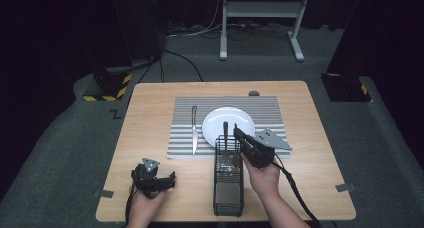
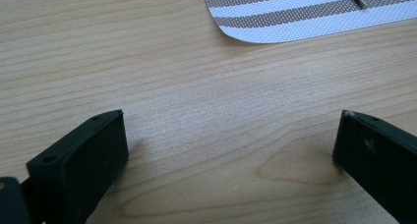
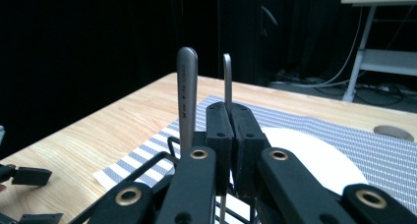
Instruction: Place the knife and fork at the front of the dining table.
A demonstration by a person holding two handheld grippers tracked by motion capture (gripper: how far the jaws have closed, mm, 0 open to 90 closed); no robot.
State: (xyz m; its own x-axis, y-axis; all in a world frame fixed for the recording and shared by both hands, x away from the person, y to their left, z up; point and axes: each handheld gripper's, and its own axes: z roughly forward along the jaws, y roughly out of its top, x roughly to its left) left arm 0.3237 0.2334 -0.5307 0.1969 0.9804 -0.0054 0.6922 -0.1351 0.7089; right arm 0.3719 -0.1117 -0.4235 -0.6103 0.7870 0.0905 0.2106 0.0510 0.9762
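Utensil handle [image 3: 227,79] is standing upright in wire caddy [image 1: 229,180], high view: R gripper [image 1: 237,133] reaching over caddy's far end, by plate [image 1: 228,122]. L gripper view: L gripper [image 2: 231,145] is gaping open over bare table [image 2: 147,62]. R gripper view: jaws are pinching thin handle, second handle [image 3: 187,96] standing just beside.

Dark room, grey carpet floor [image 1: 60,138], pale metal stand [image 1: 260,18], hazard-striped black bases [image 1: 107,88], floor cables [image 1: 200,30]
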